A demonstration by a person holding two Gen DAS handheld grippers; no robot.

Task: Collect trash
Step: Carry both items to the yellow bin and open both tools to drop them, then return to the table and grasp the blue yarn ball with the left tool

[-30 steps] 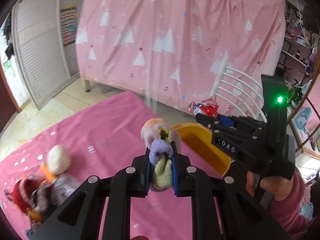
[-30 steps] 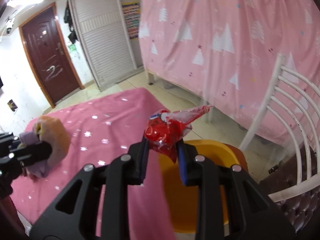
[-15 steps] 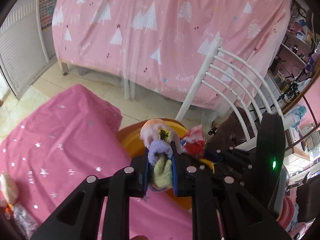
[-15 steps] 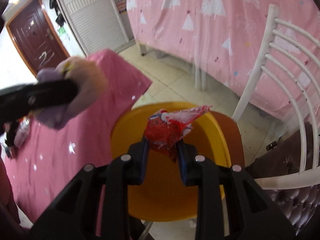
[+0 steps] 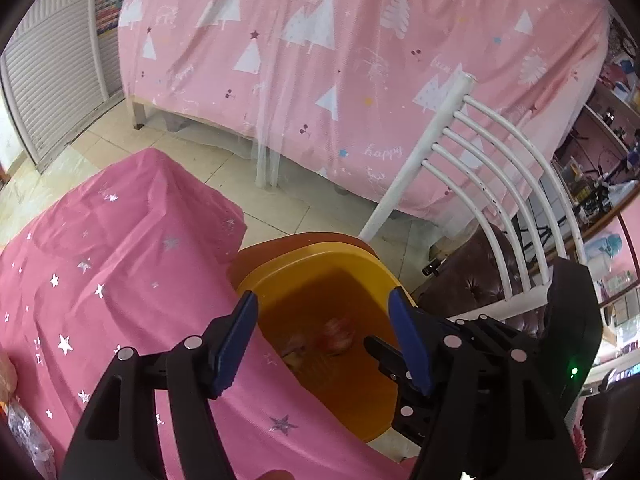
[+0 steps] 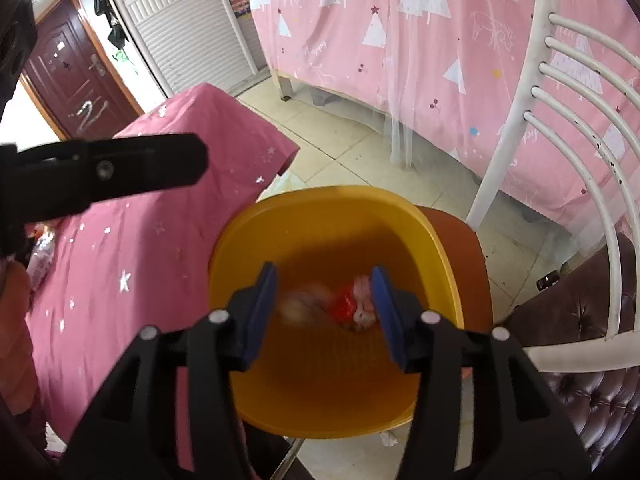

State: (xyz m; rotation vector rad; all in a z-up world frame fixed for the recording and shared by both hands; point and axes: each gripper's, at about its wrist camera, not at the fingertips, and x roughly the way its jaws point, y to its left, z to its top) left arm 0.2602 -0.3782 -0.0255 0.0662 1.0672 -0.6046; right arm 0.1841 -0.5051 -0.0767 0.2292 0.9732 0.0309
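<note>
Your left gripper hangs over the yellow bin, jaws opening, nothing between the blue pads. Your right gripper points down into the same bin, jaws likewise opening and empty, with the trash lying below them rather than in them.

The bin is a deep yellow-orange tub with rounded corners, seated in a darker orange holder, just beside the edge of the surface. At its bottom lie a red crumpled wrapper and, touching it on the right, a pale pink-and-white wad; left of them a pale pinkish lump is too blurred to make out. From the left wrist view the same heap is only a reddish smear.

The surface wears a pink cloth scattered with silver stars. Behind it stands a bed draped in a pink sheet printed with white trees, over a tiled floor. A white slatted chair back rises right of the bin, above a dark tufted seat. A dark red door and a white slatted shutter close the far left.
</note>
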